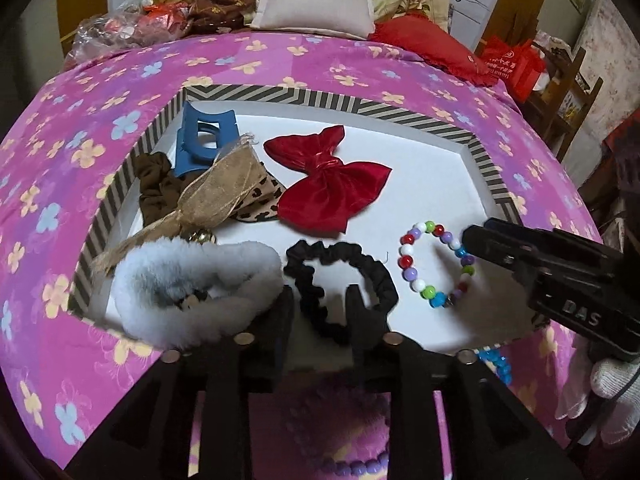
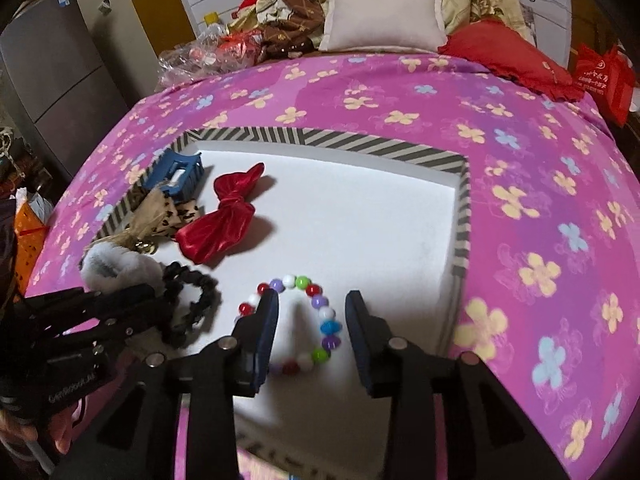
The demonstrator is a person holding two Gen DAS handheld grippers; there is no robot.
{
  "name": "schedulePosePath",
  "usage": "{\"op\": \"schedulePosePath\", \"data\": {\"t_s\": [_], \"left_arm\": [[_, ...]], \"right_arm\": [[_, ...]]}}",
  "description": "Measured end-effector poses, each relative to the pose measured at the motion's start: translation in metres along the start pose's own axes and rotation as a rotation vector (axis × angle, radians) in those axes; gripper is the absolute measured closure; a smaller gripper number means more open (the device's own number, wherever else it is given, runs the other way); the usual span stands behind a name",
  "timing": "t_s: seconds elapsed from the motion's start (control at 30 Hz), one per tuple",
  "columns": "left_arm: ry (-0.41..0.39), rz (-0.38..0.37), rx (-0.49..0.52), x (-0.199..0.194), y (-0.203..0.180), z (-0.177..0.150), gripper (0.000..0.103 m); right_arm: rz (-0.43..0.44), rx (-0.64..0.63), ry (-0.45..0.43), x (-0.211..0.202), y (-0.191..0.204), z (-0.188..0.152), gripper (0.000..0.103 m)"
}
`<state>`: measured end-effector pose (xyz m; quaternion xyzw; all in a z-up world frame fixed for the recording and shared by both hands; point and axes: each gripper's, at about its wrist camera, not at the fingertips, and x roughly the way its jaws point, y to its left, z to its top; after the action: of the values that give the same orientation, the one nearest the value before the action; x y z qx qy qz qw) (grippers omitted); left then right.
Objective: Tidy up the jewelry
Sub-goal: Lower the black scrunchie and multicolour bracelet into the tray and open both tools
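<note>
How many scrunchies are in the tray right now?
3. Brown scrunchie at the tray's left wall, fluffy white one in the near-left corner, black one beside the bead bracelet. More may hide under the ribbons.

Lighting: warm, moderate indoor light from overhead; room corners dim.

Brightest area: white floor of the shallow striped-rim cardboard tray (image 1: 280,94), near washed out, little texture.

Shadows: soft and short; one beside the glossy red satin bow (image 2: 224,216), one inside the ring of the multicoloured plastic bead bracelet (image 1: 436,264).

Glare: faint sheen on the bow's folds and on the beads.

Distortion: strong fisheye bulge; the pink flower-print bedspread (image 2: 520,160) curves away; black vignette at all corners.

Focus: mid-distance sharp; nearest black gripper parts and lower frame edges blurred, the bedspread smeared there.
</note>
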<state>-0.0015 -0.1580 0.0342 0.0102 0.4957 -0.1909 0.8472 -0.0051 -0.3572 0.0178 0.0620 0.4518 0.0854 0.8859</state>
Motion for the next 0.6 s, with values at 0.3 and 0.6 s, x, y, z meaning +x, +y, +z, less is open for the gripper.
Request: {"op": "schedulePosePath", "data": {"t_s": [0.3,0.6], "left_arm": [[-0.066,0.051,0.025,-0.035,-0.005,-0.016,0.086],[-0.086,0.086,0.026,-0.057,-0.004,-0.036,0.086]], "right_arm": [[0.003,-0.043,-0.052,-0.050,0.012,-0.032,0.054],[0.007,-0.059,-0.059,-0.075,0.026,-0.065,0.053]]}}
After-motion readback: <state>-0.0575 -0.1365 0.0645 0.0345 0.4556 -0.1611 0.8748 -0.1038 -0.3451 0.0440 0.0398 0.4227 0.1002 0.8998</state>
